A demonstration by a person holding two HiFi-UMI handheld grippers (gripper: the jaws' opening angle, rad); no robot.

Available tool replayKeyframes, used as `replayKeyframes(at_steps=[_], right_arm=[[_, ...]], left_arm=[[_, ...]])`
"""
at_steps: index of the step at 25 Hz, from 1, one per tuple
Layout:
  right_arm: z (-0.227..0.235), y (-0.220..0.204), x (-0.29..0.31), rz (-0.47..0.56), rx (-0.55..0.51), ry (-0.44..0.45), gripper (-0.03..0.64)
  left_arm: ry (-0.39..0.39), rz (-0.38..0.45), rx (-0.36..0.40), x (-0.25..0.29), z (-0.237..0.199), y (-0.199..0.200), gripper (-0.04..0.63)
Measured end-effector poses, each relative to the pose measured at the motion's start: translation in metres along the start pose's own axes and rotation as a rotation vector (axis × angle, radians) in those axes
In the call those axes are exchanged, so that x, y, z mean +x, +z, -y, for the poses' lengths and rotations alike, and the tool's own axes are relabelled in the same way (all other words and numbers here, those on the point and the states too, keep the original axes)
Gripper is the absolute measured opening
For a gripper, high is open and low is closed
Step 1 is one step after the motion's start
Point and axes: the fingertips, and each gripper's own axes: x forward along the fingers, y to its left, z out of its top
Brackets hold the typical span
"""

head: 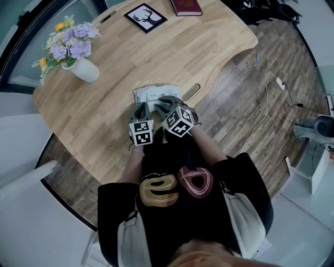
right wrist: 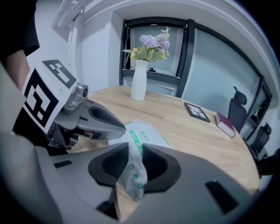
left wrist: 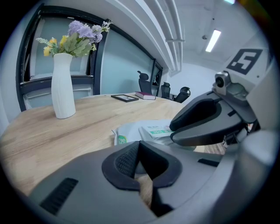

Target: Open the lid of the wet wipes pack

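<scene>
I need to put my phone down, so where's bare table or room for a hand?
The table is bare between the vase and the wet wipes pack, and between that pack and the picture frame and book. The near edge is crowded: left gripper and right gripper sit at the pack.

Green print is carried on the white soft plastic wet wipes pack (head: 154, 94), too small to be read. Black-and-white square markers are borne on the cubes of the left gripper (head: 141, 109) and right gripper (head: 166, 103), at the pack's 6 o'clock. Tan and red letter-like shapes, roughly "e" and "a", are shown on the person's black top (head: 177, 154).
</scene>
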Motion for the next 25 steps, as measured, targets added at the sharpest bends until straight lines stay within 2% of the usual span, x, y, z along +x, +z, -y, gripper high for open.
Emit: replayKeyframes(at_steps=[9,13,25], right_arm=[[0.000,0.006,-0.003,0.013,-0.028,-0.022,0.080],[0.003,0.010,-0.007,0.022,-0.033,-0.040,0.072],[0.012,0.022,-0.012,0.039,-0.060,-0.069,0.053]], left_arm=[[-0.019,0.014,-0.008,0.001,0.000,0.003,0.014],[-0.020,0.005,-0.036,0.000,0.000,0.003,0.014],[-0.022,0.004,-0.024,0.000,0.000,0.003,0.014]])
